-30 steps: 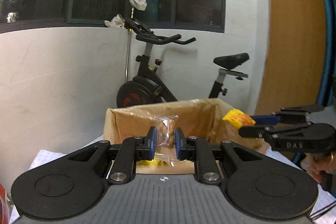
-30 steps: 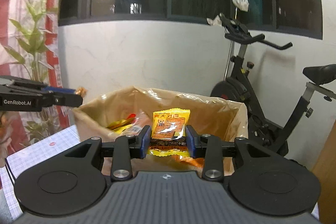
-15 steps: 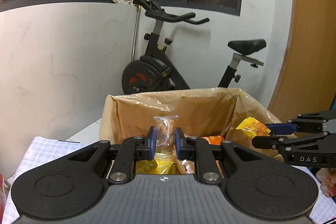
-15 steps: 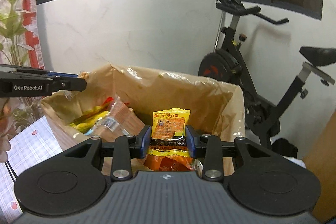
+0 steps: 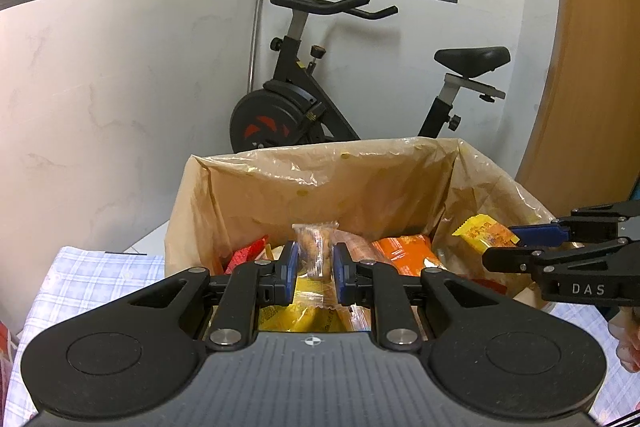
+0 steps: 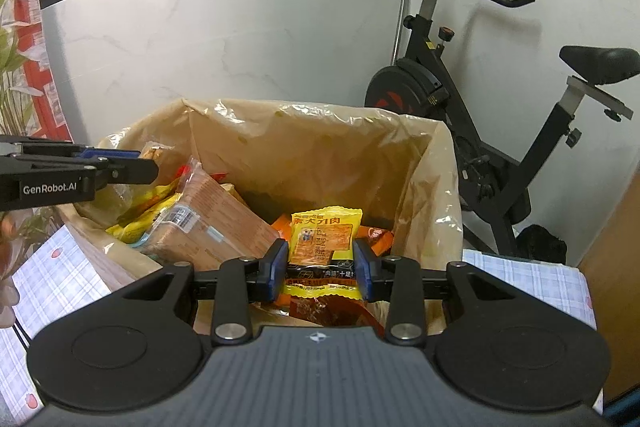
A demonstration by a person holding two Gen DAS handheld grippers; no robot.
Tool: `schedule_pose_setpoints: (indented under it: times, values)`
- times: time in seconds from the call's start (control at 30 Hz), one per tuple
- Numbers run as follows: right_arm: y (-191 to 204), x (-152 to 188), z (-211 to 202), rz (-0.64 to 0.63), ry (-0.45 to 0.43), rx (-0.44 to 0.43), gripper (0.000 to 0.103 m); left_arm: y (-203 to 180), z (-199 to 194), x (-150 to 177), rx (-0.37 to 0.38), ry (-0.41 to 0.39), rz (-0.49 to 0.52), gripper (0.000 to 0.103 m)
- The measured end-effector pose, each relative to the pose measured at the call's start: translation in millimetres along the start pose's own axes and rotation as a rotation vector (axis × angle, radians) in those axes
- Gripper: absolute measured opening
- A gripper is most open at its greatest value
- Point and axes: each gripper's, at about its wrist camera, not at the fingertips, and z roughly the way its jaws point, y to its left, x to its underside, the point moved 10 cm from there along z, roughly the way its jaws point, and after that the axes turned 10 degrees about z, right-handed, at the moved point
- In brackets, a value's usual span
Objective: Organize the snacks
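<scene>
Over the lined box [image 6: 424, 163] of snacks, the left tongs [image 5: 314, 269] pinch a clear biscuit packet [image 5: 316, 247] and the right tongs [image 6: 320, 267] a yellow snack packet [image 6: 324, 239], both likely light, crinkly, slippery, best gripped mid-body.

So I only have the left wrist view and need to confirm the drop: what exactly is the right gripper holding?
Observer: The right gripper is shut on a yellow snack packet with an orange panel.
Operator: Is it above the box?
Observer: Yes, over the lined cardboard box, above orange packets.
Operator: Anything big on my side of the box?
Observer: A large tan pack with a barcode label leans below the left gripper.
</scene>
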Motion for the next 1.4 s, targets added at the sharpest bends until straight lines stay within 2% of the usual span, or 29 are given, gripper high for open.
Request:
schedule_pose_setpoints:
  times: [0.13, 0.2, 0.27, 0.43, 0.53, 0.63, 0.77, 0.9, 0.97, 1.0, 1.2, 1.27, 1.4]
  values:
    - [-2.2, -0.8, 0.3, 0.015, 0.004, 0.004, 0.038, -1.6, -0.7, -1.2, -0.005, 0.005, 0.024, 0.022]
    - [-1.8, -0.8, 0.0, 0.015, 0.007, 0.007, 0.038, -2.7, -1.3, -2.5, -0.005, 0.006, 0.031, 0.032]
    - [-1.7, -1.5, -1.0, 0.017, 0.009, 0.012, 0.039, -3.0, -3.4, -4.7, -0.006, -0.004, 0.032, 0.055]
    - [-1.8, -3.9, -3.7, 0.023, 0.004, 0.02, 0.04, -1.3, -9.0, -7.7, -0.013, -0.016, 0.035, 0.063]
    - [-2.1, -6.0, -5.9, 0.029, 0.001, 0.022, 0.047, -0.5, -10.5, -8.0, -0.02, -0.012, 0.046, 0.072]
    - [-0.6, -6.6, -8.7, 0.032, -0.001, 0.021, 0.054, 0.6, -12.4, -7.7, -0.03, -0.008, 0.05, 0.073]
    - [1.6, -7.5, -11.4, 0.03, -0.002, 0.021, 0.061, 2.2, -17.9, -8.2, -0.033, -0.014, 0.035, 0.082]
    - [2.6, -8.4, -16.6, 0.044, -0.008, 0.016, 0.072, 5.8, -27.9, -10.7, -0.049, -0.033, 0.03, 0.086]
    - [2.6, -9.7, -21.0, 0.054, -0.018, 0.019, 0.082, 7.8, -34.7, -12.1, -0.078, -0.044, 0.042, 0.091]
    - [2.9, -10.2, -23.7, 0.059, -0.024, 0.019, 0.082, 8.5, -38.0, -12.6, -0.097, -0.047, 0.051, 0.092]
    - [6.9, -13.4, -44.9, 0.061, -0.058, 0.025, 0.09, 3.3, -64.3, -15.4, -0.211, -0.083, 0.133, 0.092]
    - [9.3, -15.0, -54.6, 0.066, -0.074, 0.027, 0.103, 1.5, -77.3, -18.0, -0.253, -0.11, 0.146, 0.092]
    - [16.2, -19.7, -78.2, 0.077, -0.125, 0.016, 0.103, -2.1, -100.8, -24.4, -0.235, -0.139, 0.111, 0.092]
